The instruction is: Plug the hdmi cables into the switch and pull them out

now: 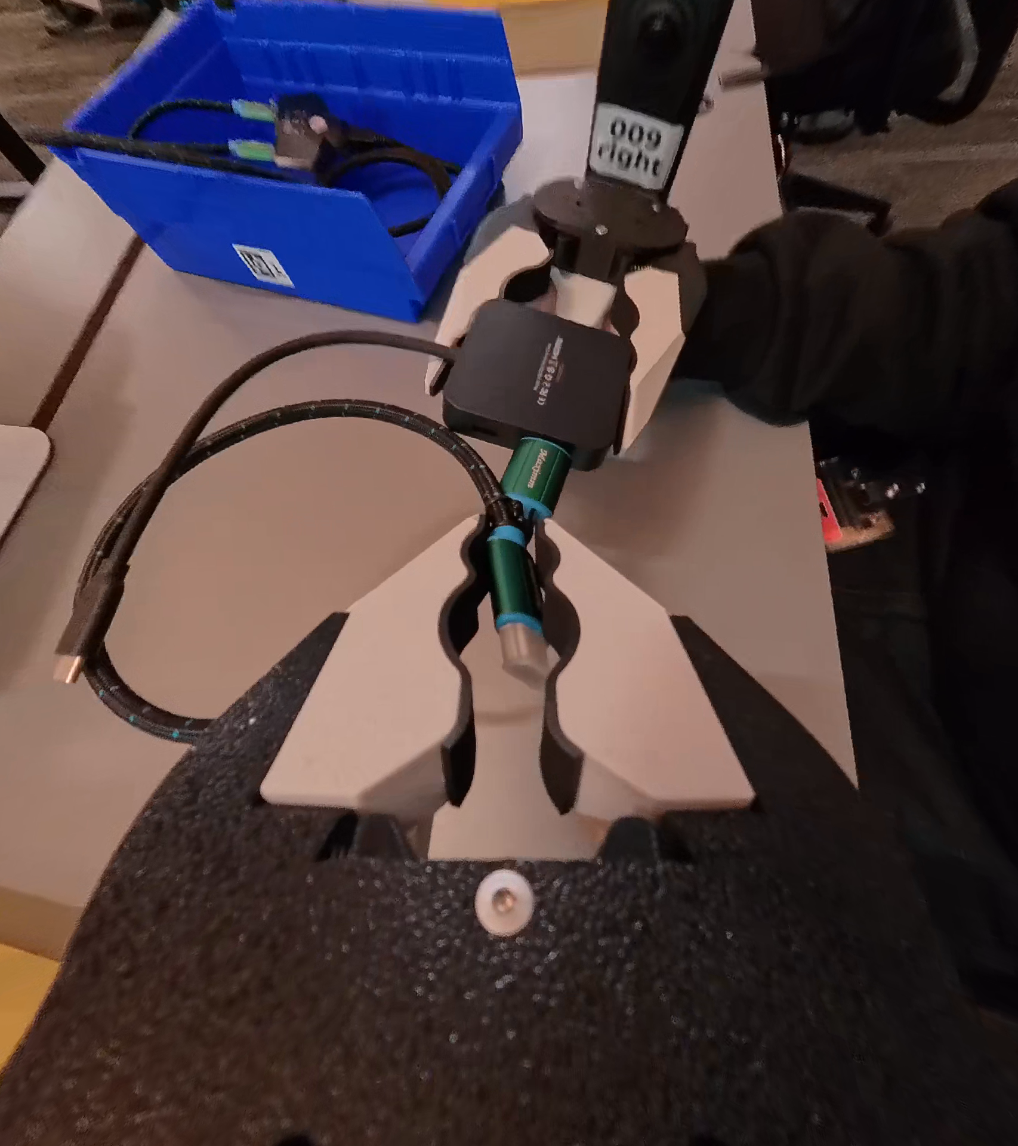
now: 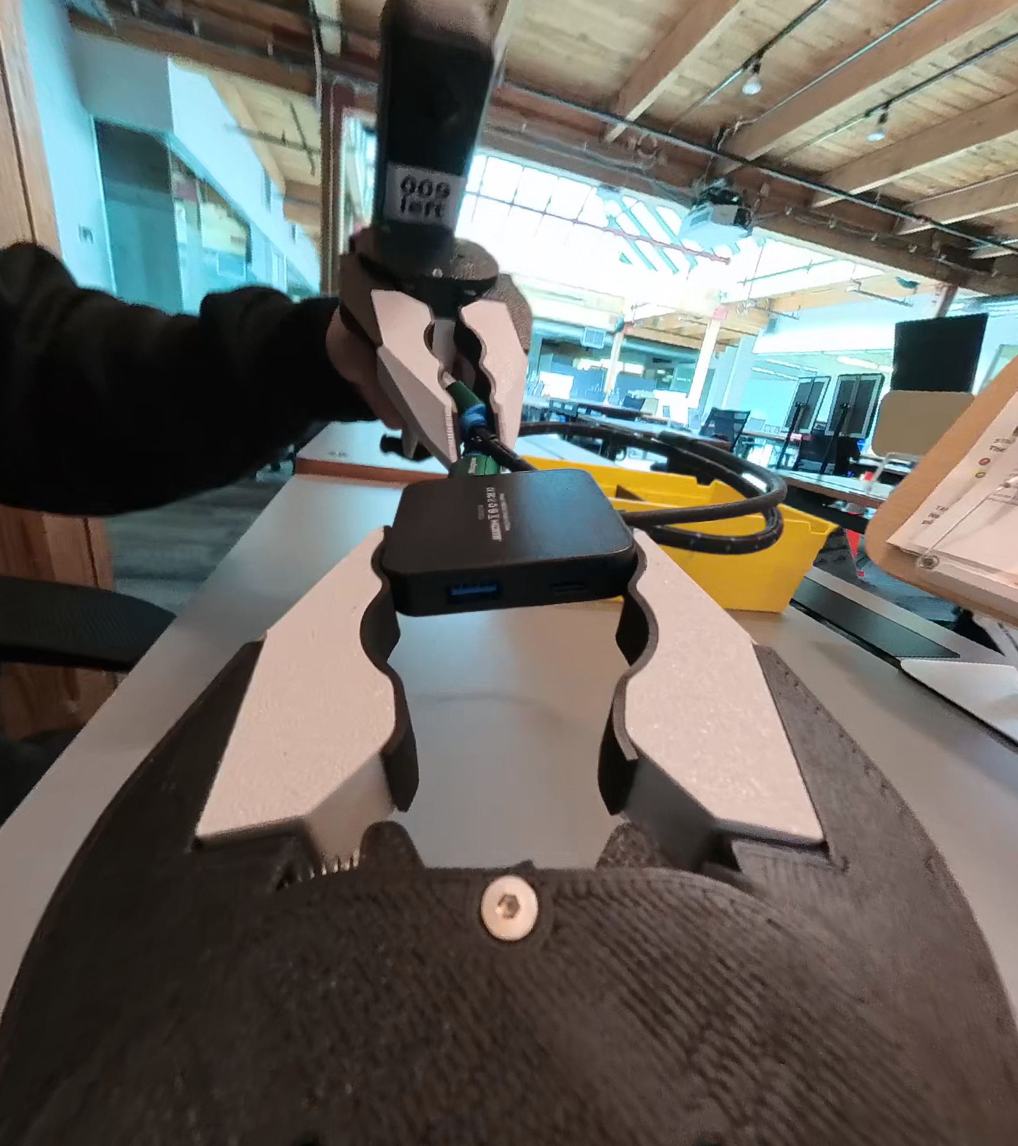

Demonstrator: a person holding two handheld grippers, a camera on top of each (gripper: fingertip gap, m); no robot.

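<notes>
A black HDMI switch [image 2: 509, 538] hangs above a grey table [image 1: 320, 496], pinched at its sides between the pale fingers of the right tongs [image 2: 509, 561], a blue port and a smaller slot on its near edge facing that gripper's camera. From the opposite edge, a green plug [image 1: 534, 465] sits in one of the switch's ports, directly ahead of the left tongs [image 1: 509, 527]. Those tongs stand nearly pressed together around the braided black cable [image 1: 333, 412] at their tips, with the cable's second green plug [image 1: 516, 595] lying free between the fingers, metal end toward the camera. The cable loops out to the left of the left tongs beside the switch's own black lead [image 1: 196, 428]. Beyond, left of the right tongs, a blue bin [image 1: 308, 204] holds more cables. A yellow bin [image 2: 742, 558] sits behind the switch in the right wrist view.
</notes>
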